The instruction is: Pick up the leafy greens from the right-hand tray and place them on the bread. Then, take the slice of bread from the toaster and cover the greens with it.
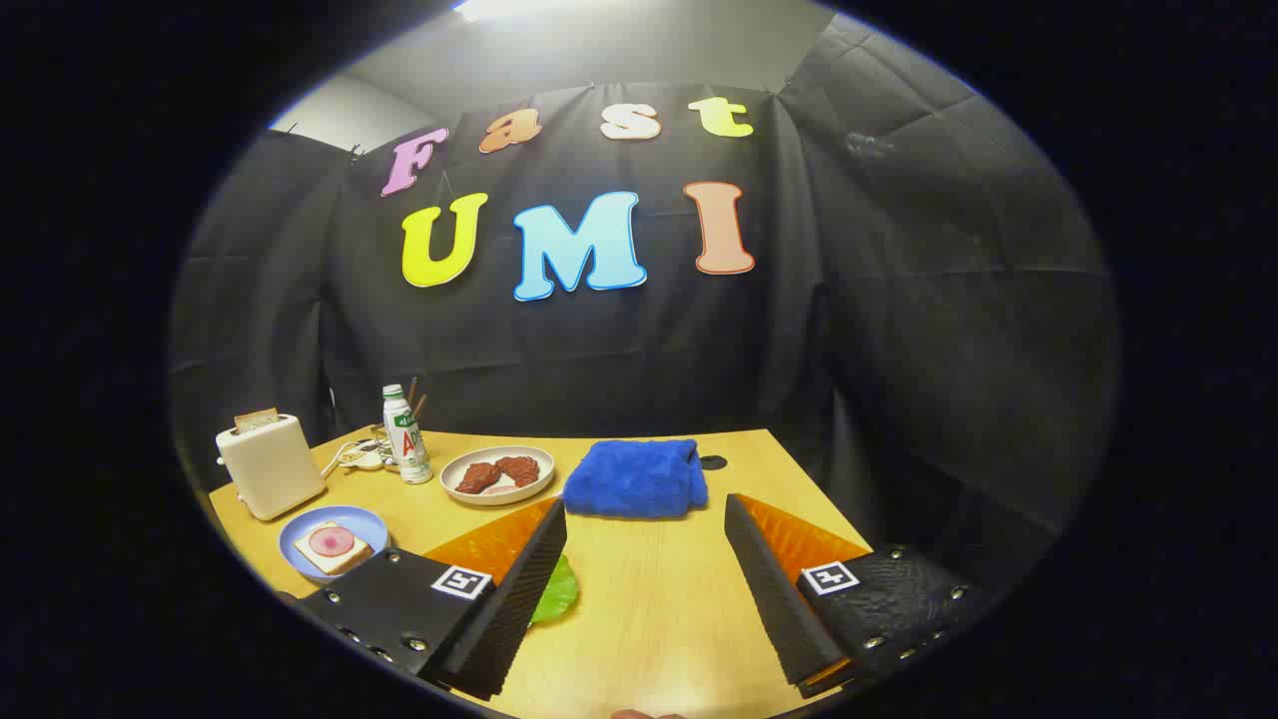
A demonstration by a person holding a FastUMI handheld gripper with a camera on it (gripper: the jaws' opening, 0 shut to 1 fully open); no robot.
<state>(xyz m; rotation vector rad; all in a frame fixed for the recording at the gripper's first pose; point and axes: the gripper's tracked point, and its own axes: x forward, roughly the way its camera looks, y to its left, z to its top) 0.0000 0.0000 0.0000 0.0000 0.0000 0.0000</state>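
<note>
We see the gripper [646, 519] released, its 2 fingers spread wide over bare table [649, 609]. The greens [555, 591] lie just beside the left finger (partly hidden by it). Farther left, bread [331, 547] sits on a blue plate [300, 534]; another slice [257, 419] stands in the toaster [270, 466].

Handheld gripper [644, 589], held low and angled slightly downward toward the far side. Its two fingers [519, 589] spread wide apart, left and right, gripping nothing; each carries a square marker tag near its base.
</note>
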